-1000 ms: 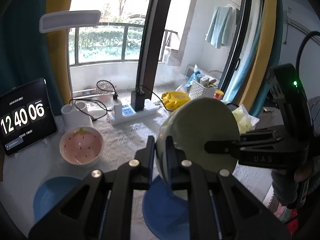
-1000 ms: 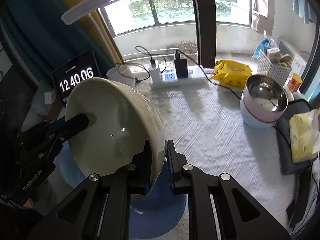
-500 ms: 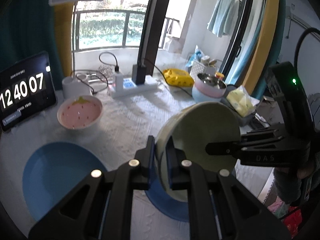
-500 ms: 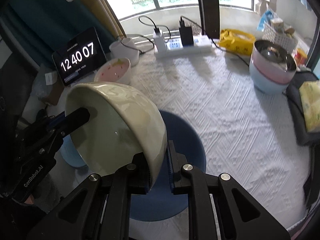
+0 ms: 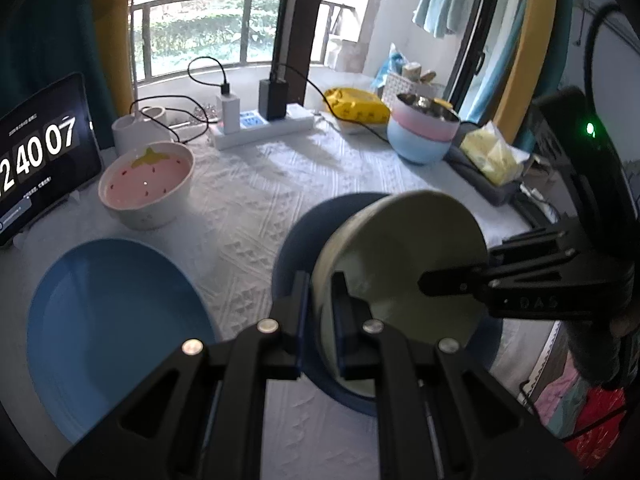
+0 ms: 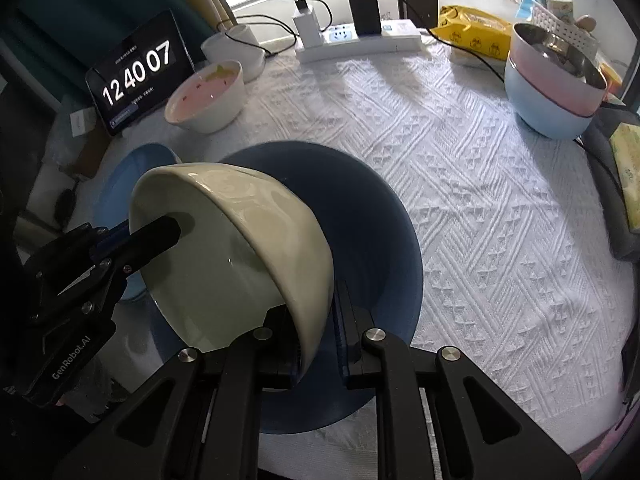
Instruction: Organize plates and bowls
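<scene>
A pale green bowl (image 5: 404, 256) is held tilted on its side between both grippers, just above a dark blue plate (image 6: 372, 216). My left gripper (image 5: 320, 312) is shut on one side of its rim; my right gripper (image 6: 318, 320) is shut on the opposite side of the rim (image 6: 316, 300). The dark blue plate also shows under the bowl in the left wrist view (image 5: 304, 236). A light blue plate (image 5: 112, 320) lies to the left. A pink strawberry bowl (image 5: 146, 184) stands behind it. A stack of pink and blue bowls (image 5: 422, 136) stands at the back right.
A tablet clock (image 5: 40, 160) leans at the left. A power strip with chargers and cables (image 5: 260, 124) lies at the back, with a white cup (image 5: 138, 132) and a yellow pack (image 5: 356, 106) nearby. A grey tray with yellow tissue (image 5: 492, 160) sits at the right table edge.
Both grippers have lowered the green bowl toward the dark blue plate, still gripping it on both sides. The table and plates now sit closer in view.
</scene>
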Available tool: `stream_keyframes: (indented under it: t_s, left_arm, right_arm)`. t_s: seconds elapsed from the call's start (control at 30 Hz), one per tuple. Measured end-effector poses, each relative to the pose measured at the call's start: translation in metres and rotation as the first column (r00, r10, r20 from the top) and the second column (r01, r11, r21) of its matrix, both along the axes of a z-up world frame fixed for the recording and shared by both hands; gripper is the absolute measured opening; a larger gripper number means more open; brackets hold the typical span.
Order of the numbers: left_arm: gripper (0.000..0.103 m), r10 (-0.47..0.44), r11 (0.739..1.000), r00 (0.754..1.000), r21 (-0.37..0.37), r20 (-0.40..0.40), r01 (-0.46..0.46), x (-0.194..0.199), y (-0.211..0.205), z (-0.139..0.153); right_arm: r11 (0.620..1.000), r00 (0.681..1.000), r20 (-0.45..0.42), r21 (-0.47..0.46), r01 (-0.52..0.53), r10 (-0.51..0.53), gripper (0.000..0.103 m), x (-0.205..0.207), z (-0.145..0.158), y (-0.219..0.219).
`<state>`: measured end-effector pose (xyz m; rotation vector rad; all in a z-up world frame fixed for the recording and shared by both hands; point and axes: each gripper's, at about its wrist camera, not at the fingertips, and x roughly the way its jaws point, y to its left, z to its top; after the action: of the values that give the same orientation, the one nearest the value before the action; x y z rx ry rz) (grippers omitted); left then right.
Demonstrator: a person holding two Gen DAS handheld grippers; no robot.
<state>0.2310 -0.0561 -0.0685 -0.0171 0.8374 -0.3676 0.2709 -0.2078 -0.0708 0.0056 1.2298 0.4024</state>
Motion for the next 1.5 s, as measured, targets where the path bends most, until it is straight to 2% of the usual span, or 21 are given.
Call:
stream_keyframes:
  t_s: [0.1, 0.27, 0.5, 0.6, 0.77, 0.9, 1.1, 1.5]
  left_arm:
    - [0.011, -0.014, 1.0, 1.0, 0.01, -0.016, 0.014, 0.001, -0.003, -0.007]
    - [0.013, -0.038, 0.999, 0.999, 0.021, 0.007, 0.038, -0.002, -0.008, -0.003]
    - [0.013, -0.017, 0.999, 0.999, 0.033, 0.034, 0.016, 0.007, 0.0, 0.0]
    - [0.013, -0.004, 1.0, 0.998, 0.006, 0.057, 0.003, 0.013, 0.009, 0.005]
    - [0.013, 0.043, 0.999, 0.994, -0.036, 0.102, -0.04, 0.025, 0.021, 0.014]
    - [0.013, 0.058, 0.998, 0.99, -0.035, 0.129, -0.054, 0.032, 0.021, 0.018]
    - [0.013, 0.05, 0.999, 0.986, -0.001, 0.157, -0.051, 0.037, 0.011, 0.013]
    - [0.013, 0.007, 0.998, 0.994, 0.066, 0.111, -0.014, 0.043, -0.007, -0.01]
  right_arm:
    - [1.0, 1.0, -0.009, -0.021, -0.002, 0.002, 0.015, 0.001, -0.004, -0.001]
    - [0.997, 1.0, -0.011, -0.071, -0.012, 0.012, 0.017, 0.003, -0.007, 0.002]
    - [0.996, 1.0, -0.017, -0.085, -0.028, 0.026, 0.017, 0.012, -0.007, 0.008]
    - [0.996, 0.999, 0.035, -0.088, -0.015, 0.018, 0.017, 0.012, 0.005, 0.005]
    - [0.992, 0.978, 0.21, -0.12, 0.03, -0.004, 0.017, 0.012, 0.041, -0.008]
    - [0.994, 0.964, 0.264, -0.102, 0.026, 0.002, 0.017, 0.017, 0.044, -0.008]
    - [0.995, 0.952, 0.3, -0.091, -0.031, 0.057, 0.017, 0.024, 0.028, 0.012]
    - [0.982, 0.934, 0.337, -0.177, -0.059, 0.117, 0.018, 0.03, 0.008, 0.024]
